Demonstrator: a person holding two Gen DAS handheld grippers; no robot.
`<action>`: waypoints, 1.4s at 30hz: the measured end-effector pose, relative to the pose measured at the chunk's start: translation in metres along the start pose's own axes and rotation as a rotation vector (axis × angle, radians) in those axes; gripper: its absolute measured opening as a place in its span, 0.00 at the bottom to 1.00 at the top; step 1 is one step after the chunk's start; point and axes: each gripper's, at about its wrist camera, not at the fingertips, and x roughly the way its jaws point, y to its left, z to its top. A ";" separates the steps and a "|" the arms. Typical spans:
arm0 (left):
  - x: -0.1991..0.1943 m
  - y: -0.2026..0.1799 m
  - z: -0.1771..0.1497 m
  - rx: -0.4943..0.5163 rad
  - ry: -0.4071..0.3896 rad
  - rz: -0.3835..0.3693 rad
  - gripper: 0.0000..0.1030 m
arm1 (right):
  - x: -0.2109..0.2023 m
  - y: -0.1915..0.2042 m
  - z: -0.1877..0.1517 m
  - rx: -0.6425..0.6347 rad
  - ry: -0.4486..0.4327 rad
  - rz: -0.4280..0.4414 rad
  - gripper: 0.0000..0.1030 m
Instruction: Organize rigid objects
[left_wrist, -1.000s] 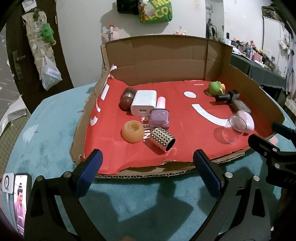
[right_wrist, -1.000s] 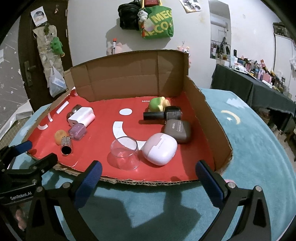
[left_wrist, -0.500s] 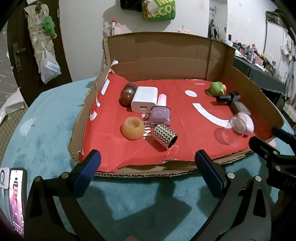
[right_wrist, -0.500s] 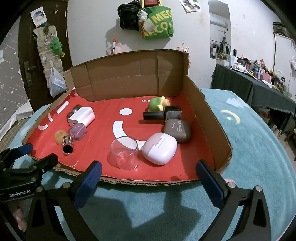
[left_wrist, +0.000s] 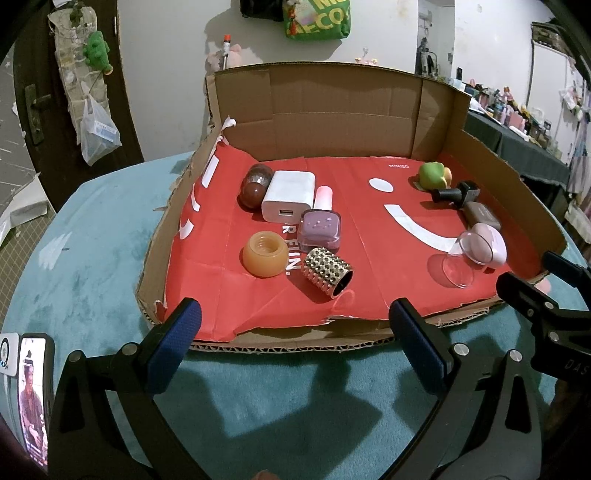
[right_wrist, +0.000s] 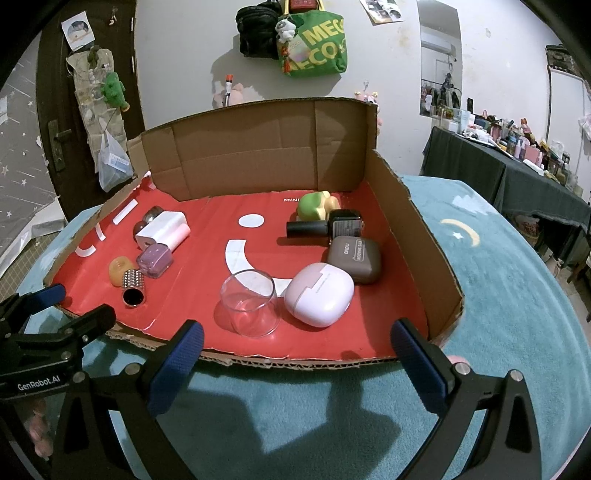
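A cardboard tray (left_wrist: 325, 107) with a red liner holds two clusters. On the left lie a white charger (left_wrist: 289, 195), a brown ball (left_wrist: 255, 184), a purple nail polish bottle (left_wrist: 320, 229), an orange ring (left_wrist: 265, 253) and a studded cylinder (left_wrist: 327, 271). On the right sit a clear cup (right_wrist: 251, 306), a pink case (right_wrist: 319, 299), a brown case (right_wrist: 355, 258), a black bottle (right_wrist: 325, 226) and a green toy (right_wrist: 314, 206). My left gripper (left_wrist: 295, 332) and right gripper (right_wrist: 295, 350) both stand open before the tray's front edge, holding nothing.
The tray rests on a teal round table (right_wrist: 517, 295). A phone (left_wrist: 33, 395) lies at the table's near left. A dark table (right_wrist: 517, 166) crowded with small items stands at the far right. A door (right_wrist: 74, 110) and hanging bags (right_wrist: 314, 40) are behind.
The left gripper has drawn back slightly and tilted down, so the tray sits a little lower and farther in its view. The right gripper has barely moved.
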 end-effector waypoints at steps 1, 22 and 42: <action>0.000 0.000 0.000 0.000 0.002 -0.001 1.00 | 0.000 0.000 0.000 0.000 0.000 0.000 1.00; -0.006 -0.007 0.001 0.038 -0.007 -0.011 1.00 | -0.004 -0.004 0.002 0.022 0.001 0.015 1.00; -0.042 -0.011 -0.010 0.047 -0.030 -0.046 1.00 | -0.034 -0.001 0.000 -0.003 -0.003 0.046 1.00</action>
